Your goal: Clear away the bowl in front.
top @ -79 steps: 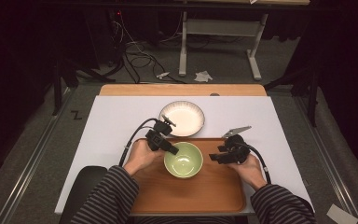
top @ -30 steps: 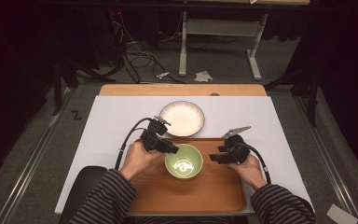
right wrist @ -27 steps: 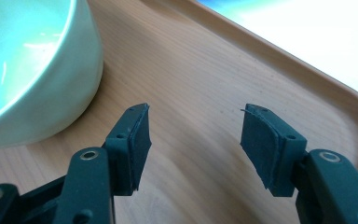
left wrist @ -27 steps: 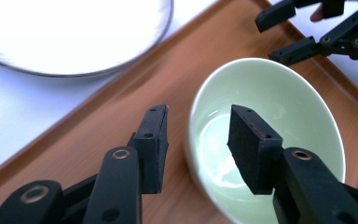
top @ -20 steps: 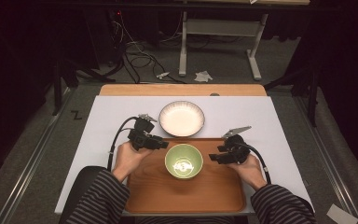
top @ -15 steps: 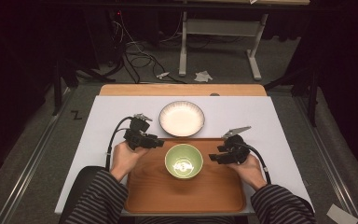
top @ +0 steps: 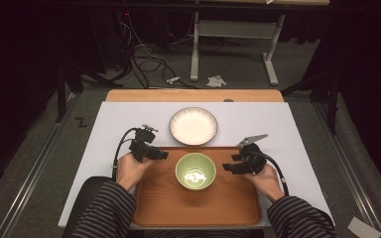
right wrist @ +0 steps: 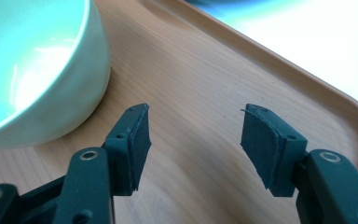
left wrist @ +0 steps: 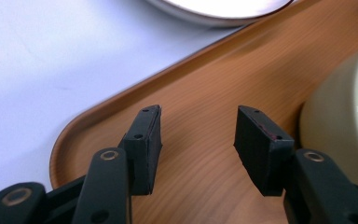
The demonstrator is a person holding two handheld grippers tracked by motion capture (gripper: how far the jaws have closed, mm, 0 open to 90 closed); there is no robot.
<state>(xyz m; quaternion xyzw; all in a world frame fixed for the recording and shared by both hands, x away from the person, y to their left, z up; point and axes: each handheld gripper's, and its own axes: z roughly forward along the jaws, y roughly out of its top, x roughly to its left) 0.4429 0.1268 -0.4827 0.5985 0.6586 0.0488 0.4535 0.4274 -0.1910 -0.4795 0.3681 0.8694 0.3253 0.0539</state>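
Observation:
A pale green bowl (top: pixel 195 171) stands on the wooden tray (top: pixel 198 206), toward its far side. My left gripper (top: pixel 161 154) hovers over the tray's far left corner, a short way left of the bowl. In the left gripper view its jaws (left wrist: pixel 198 135) have just been opening, with only tray wood (left wrist: pixel 200 88) between them and the bowl's wall (left wrist: pixel 340 126) at the right. My right gripper (top: pixel 226 167) rests right of the bowl, open. In the right gripper view its jaws (right wrist: pixel 193 135) frame bare tray (right wrist: pixel 205 70), with the bowl (right wrist: pixel 42 70) at the left.
A white plate (top: pixel 193 125) lies on the white table cover (top: pixel 129 119) just behind the tray, and its rim (left wrist: pixel 219 7) also shows in the left gripper view. Beyond the table's wooden far edge are floor cables, a crumpled paper (top: pixel 216 80) and a table stand.
My left gripper has pulled away to the left from the bowl's rim and sunk over the tray's corner, its jaws wider. The bowl and the right gripper have stayed put.

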